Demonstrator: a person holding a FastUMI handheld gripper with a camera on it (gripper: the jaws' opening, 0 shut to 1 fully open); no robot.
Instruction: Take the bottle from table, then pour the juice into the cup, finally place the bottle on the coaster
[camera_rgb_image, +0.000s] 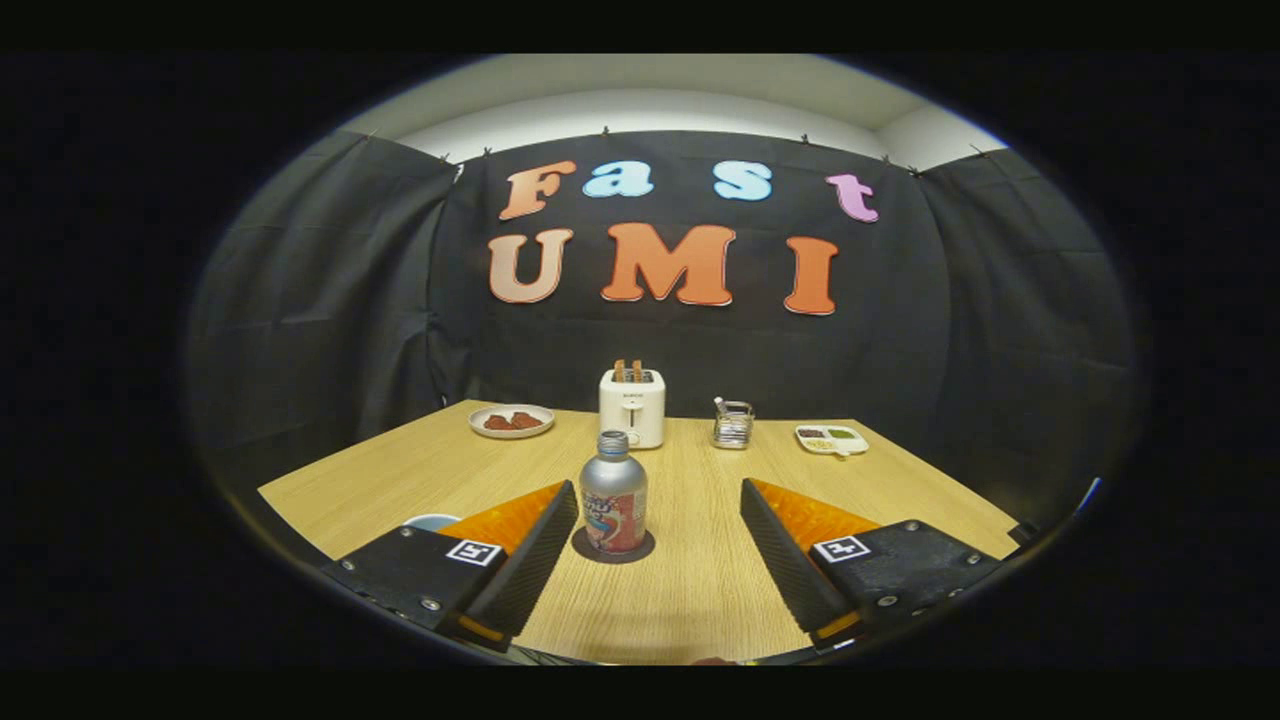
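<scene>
Tongs (660, 545) spread wide, holding nothing; neither finger touches the bottle (613, 492). Bottle stands upright — long axis vertical, cap on — on the dark round coaster (613, 547), ahead of the tongs and between the finger lines, but well off centre: close beside the left finger, a broad gap of bare bench (700, 590) to the right finger. The bottle already sitting on the coaster with the tongs released reads as the last step done, though that is a judgement; whether juice has been poured cannot be told. A pale rim, likely the cup (432, 521), peeks out behind the left finger, mostly hidden. If the bottle is to be gripped again, the tongs would need to shift left to centre it; if they pull back, the left finger is the one at risk of clipping it. Farther off along the back of the bench: a plate (511, 421) with reddish food, a white toaster (632, 407) directly beyond the bottle, a small metal rack (733, 424), and a divided tray (831, 438) — all well apart from the bottle, none obstructing.
</scene>
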